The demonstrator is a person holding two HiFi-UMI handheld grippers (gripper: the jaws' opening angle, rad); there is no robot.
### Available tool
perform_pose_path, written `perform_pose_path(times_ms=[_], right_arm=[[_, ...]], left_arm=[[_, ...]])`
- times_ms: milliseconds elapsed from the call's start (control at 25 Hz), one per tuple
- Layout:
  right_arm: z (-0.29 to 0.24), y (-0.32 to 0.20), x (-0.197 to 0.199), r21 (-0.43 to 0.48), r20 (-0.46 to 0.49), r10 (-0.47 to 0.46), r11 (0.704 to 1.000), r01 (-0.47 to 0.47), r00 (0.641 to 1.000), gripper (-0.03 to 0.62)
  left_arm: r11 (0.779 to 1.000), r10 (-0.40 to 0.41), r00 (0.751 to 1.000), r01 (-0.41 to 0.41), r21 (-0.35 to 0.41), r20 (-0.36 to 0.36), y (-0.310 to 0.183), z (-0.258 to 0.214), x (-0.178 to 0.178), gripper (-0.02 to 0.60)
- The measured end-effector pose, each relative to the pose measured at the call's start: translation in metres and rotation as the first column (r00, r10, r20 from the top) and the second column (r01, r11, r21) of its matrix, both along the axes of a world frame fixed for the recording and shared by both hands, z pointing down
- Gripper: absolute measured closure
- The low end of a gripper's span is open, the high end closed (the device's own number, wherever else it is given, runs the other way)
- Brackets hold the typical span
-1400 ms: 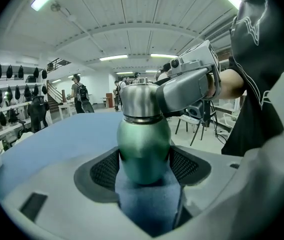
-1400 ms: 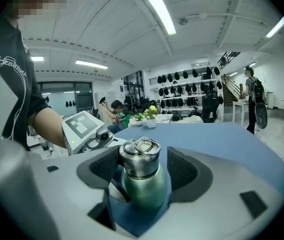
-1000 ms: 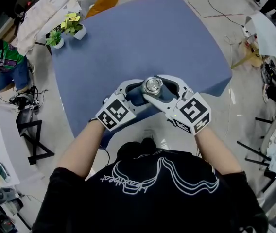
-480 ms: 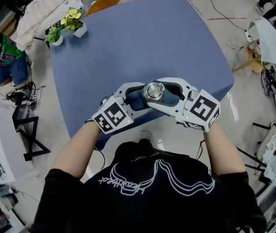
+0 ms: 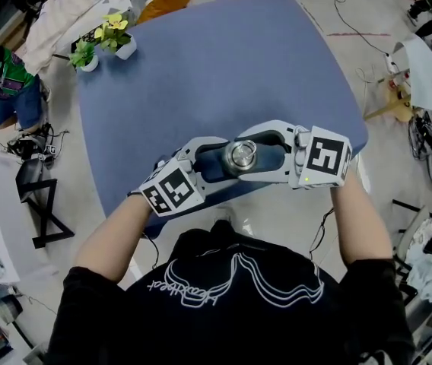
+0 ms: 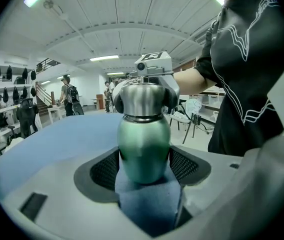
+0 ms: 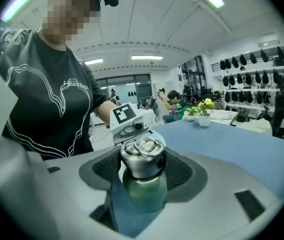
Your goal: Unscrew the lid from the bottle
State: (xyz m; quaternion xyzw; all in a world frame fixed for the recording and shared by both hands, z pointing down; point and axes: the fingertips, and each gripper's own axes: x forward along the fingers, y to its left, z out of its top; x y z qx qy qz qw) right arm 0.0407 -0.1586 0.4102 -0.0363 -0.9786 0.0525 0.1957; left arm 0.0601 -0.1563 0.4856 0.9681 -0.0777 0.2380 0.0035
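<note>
at the near edge of the tabletop (image 5: 223, 67), fingers (image 6: 103, 172) of the left gripper (image 6: 144, 170) clamp the green bottle (image 6: 143, 139) to brace it while the right gripper (image 7: 142, 170) pinches the steel lid (image 7: 141, 156) for twisting.

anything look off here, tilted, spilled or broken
Nothing stands out. The green bottle stands upright on the blue table, close to the edge by the person. The left gripper is clamped on its body and the right gripper on the steel lid, which sits level. No spill or damage shows.
</note>
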Motion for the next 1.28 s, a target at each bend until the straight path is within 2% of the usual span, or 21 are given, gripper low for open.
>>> perform_pose_path(times_ms=[120,240,360,400,520,680,880,1040,1280], right_arm=[[0.0,0.001,0.001,-0.019,0.0,-0.067,0.998,0.067,0.998,0.327],[0.0,0.001,0.001,-0.017,-0.003,-0.087,0.996,0.087,0.996,0.327],[-0.001,0.001,0.002,0.034,-0.016,-0.042,0.999,0.043,0.999,0.314],[-0.002,0.001,0.002,0.048,-0.014,-0.017,0.999,0.018,1.0,0.264],[-0.006,0.001,0.005,0.07,0.015,0.108,0.992,-0.109,0.994,0.232],[-0.02,-0.007,0.01,0.066,0.104,0.33,0.939,-0.337,0.938,0.232],[-0.018,-0.011,0.012,0.07,0.118,0.52,0.846,-0.529,0.846,0.25],[-0.011,-0.008,0.008,0.082,0.109,0.59,0.797,-0.598,0.8,0.255],[-0.008,-0.012,0.009,0.053,0.098,0.68,0.725,-0.687,0.726,0.31]], left_arm=[[1.0,0.006,1.0,-0.006,-0.001,-0.007,0.0,-0.001,0.001,0.264],[1.0,0.002,1.0,-0.002,-0.006,-0.003,0.0,-0.001,0.0,0.264],[1.0,-0.009,1.0,0.009,0.001,-0.023,-0.001,-0.004,0.003,0.264],[1.0,-0.015,1.0,0.015,-0.001,-0.027,-0.001,-0.003,0.003,0.264],[0.999,-0.04,0.999,0.039,-0.007,-0.027,0.0,-0.001,0.001,0.264],[0.997,-0.076,0.996,0.076,-0.004,-0.036,-0.001,-0.004,0.003,0.264],[0.99,-0.141,0.99,0.14,-0.011,-0.029,-0.002,-0.006,0.003,0.264],[0.977,-0.213,0.976,0.212,-0.028,-0.037,-0.001,-0.006,0.003,0.264],[0.942,-0.334,0.941,0.332,-0.046,-0.058,-0.003,-0.009,0.007,0.261]])
